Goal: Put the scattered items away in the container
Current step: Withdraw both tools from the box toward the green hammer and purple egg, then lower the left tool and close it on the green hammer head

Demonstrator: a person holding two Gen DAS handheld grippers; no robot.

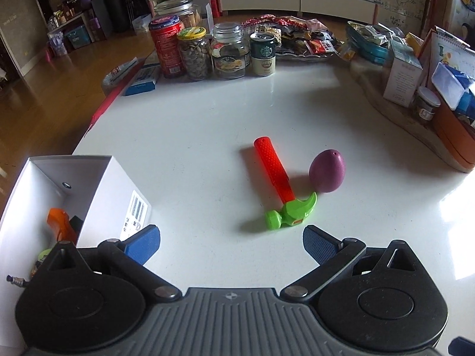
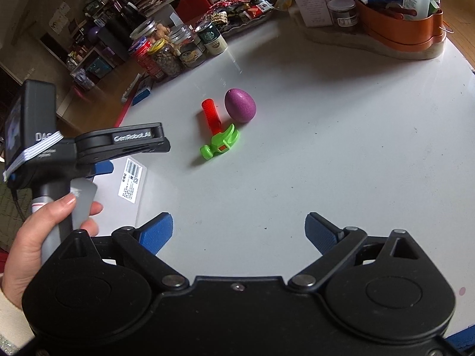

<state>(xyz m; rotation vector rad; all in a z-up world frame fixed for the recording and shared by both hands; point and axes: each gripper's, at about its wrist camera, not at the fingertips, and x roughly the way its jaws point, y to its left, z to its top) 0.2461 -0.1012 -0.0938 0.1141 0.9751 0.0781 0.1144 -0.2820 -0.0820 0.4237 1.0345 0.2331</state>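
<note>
A green can (image 1: 262, 54) among the jars at the table's far edge carries the Starbucks logo, and the side of the left gripper (image 2: 133, 160) reads "GenRobot.AI" in the right wrist view; the white box (image 1: 98, 190) bears a barcode label (image 1: 137, 207) whose small print is too fine to read. The table (image 1: 193, 136) is glossy white (it mirrors window light), crowded along its far and right edges with jars, snack packets and an orange basket (image 2: 400, 37), in a cluttered room with a wooden floor.

The toy hammer (image 1: 280, 187), orange handle and green head, lies on the open table with the purple egg (image 1: 327, 171) just beside its handle. Both lie ahead of the left gripper (image 1: 231, 243), whose jaws stand wide apart and empty, the box at its left. The right gripper (image 2: 239, 233) is likewise spread wide and empty, toys well ahead. A hand (image 2: 38, 237) holds the left gripper's handle.
</note>
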